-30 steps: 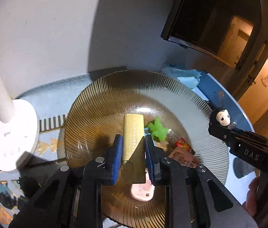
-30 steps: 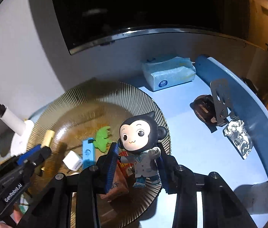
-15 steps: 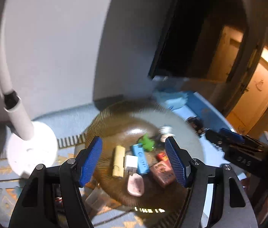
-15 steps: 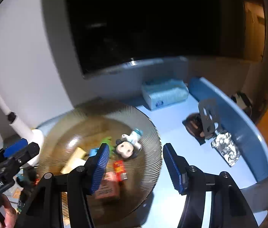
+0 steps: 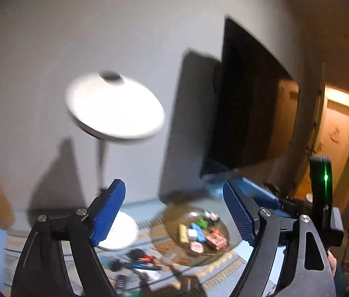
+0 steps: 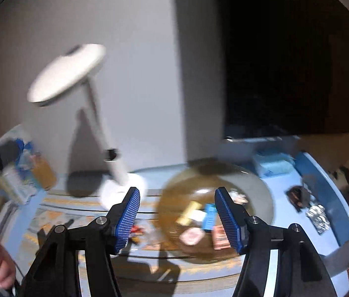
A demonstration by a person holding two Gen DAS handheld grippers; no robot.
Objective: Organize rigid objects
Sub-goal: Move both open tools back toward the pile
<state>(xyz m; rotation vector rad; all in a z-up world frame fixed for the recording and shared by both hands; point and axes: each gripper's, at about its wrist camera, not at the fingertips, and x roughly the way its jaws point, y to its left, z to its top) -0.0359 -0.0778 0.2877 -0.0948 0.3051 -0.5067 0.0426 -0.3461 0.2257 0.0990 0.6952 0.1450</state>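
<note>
An amber ribbed glass plate (image 5: 174,216) (image 6: 199,180) sits on the table far below both grippers. In it lie a yellow bar (image 5: 183,232) (image 6: 186,212), a white block (image 5: 192,234), a blue piece (image 6: 209,216), a green toy (image 5: 201,221), a small monkey figurine (image 5: 210,215), a pink item (image 6: 191,236) and a reddish box (image 5: 215,240). My left gripper (image 5: 174,198) hangs high above the table, its jaws opening with nothing between them. My right gripper (image 6: 177,198) is also raised, and its jaws are opening with nothing between them.
A white desk lamp (image 5: 115,106) (image 6: 68,74) stands left of the plate. A dark screen (image 5: 248,111) hangs on the wall behind. A tissue pack (image 6: 270,165), a dark item (image 6: 298,195) and a foil packet (image 6: 317,215) lie right of the plate. Small clutter (image 5: 139,259) covers the patterned mat.
The left gripper let go of the yellow bar and the right let go of the monkey figurine, both now in the plate. Both grippers opened wide and rose away from the plate.
</note>
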